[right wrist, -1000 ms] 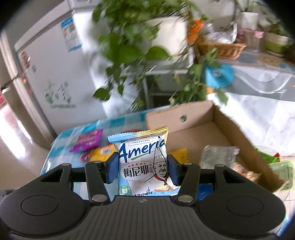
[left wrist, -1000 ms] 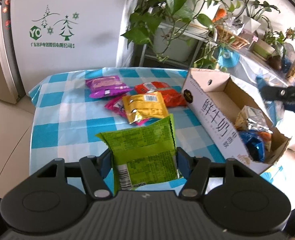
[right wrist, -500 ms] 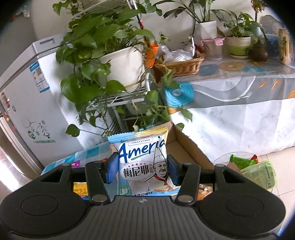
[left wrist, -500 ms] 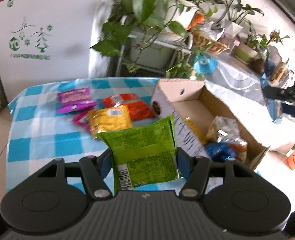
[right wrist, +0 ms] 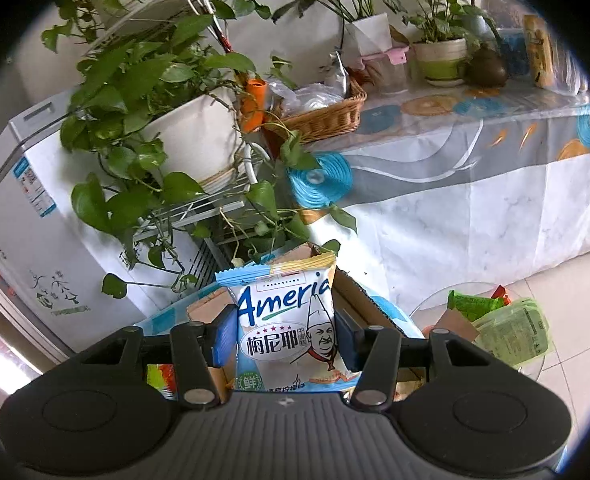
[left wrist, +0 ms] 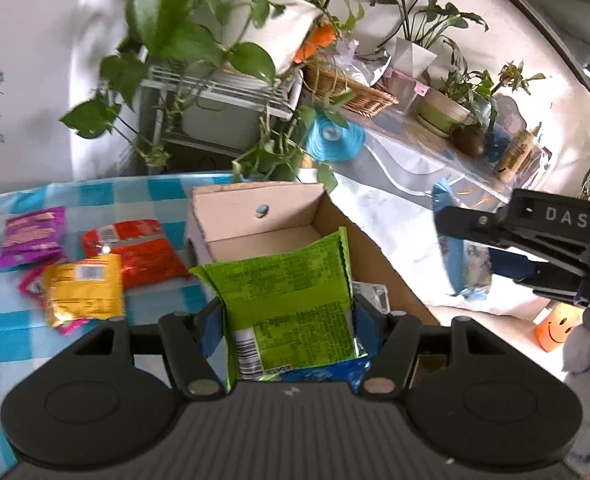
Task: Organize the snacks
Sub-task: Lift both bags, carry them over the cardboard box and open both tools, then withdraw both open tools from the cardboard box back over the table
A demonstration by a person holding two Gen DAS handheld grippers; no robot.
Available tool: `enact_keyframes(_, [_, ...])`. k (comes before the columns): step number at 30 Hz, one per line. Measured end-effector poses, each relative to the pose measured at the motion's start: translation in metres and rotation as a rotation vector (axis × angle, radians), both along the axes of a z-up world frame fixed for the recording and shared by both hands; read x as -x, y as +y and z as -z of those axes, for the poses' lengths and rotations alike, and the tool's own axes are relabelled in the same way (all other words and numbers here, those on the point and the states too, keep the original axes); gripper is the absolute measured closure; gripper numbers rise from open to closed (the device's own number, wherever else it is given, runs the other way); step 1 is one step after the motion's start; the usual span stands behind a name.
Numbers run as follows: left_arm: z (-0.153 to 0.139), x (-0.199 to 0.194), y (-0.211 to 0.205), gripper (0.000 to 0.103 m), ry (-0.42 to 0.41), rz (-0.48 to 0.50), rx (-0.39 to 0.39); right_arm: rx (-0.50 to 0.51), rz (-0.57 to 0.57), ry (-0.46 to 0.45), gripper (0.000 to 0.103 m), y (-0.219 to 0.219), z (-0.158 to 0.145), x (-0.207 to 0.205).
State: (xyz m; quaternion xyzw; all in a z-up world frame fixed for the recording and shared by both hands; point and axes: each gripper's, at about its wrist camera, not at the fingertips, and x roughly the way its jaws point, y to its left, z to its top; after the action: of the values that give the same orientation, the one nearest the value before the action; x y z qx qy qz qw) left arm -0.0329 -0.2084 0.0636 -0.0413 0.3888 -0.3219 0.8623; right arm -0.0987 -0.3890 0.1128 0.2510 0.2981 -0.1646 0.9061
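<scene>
My left gripper (left wrist: 287, 320) is shut on a green snack packet (left wrist: 287, 300) and holds it over the open cardboard box (left wrist: 255, 210). My right gripper (right wrist: 285, 332) is shut on a white and blue snack packet (right wrist: 285, 324) above the box's far end (right wrist: 355, 284); it also shows in the left wrist view (left wrist: 535, 248) to the right of the box. Yellow (left wrist: 81, 290), red (left wrist: 139, 252) and purple (left wrist: 31, 236) packets lie on the blue checked tablecloth (left wrist: 15, 320) left of the box.
A potted plant on a wire rack (right wrist: 199, 132) stands behind the table. A white fridge (right wrist: 23, 216) is at the left. A long counter (right wrist: 475, 148) with pots and a wicker basket (right wrist: 323, 116) runs at the right. A bin with packets (right wrist: 503, 328) sits on the floor.
The left gripper has moved right with the green packet, from over the tablecloth to over the box. The right gripper has tilted up and shifted slightly, still holding its packet.
</scene>
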Motion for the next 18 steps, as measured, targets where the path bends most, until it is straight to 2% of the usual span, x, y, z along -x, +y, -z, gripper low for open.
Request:
enact_keyframes(7, [0.01,-0.005,-0.027,0.038,0.033,0.022,0.021,-0.031,-0.005,0.014,0.046,-0.007,0.01,-0.016])
enact_keyframes(10, [0.01,-0.006,-0.032,0.032,0.038,0.034,0.03,-0.046,0.004,0.008,0.045,-0.01,0.012,-0.022])
enact_keyframes(13, [0.005,-0.003,-0.029,0.018,0.006,0.021,0.043,-0.072,0.015,-0.008,0.038,-0.013,0.012,-0.023])
enact_keyframes(14, [0.003,-0.003,-0.027,0.018,0.005,0.021,0.052,-0.072,0.019,-0.011,0.033,-0.013,0.011,-0.022])
enact_keyframes(18, [-0.001,-0.006,-0.018,0.018,-0.004,0.004,0.055,-0.066,0.024,-0.019,0.027,-0.012,0.01,-0.022])
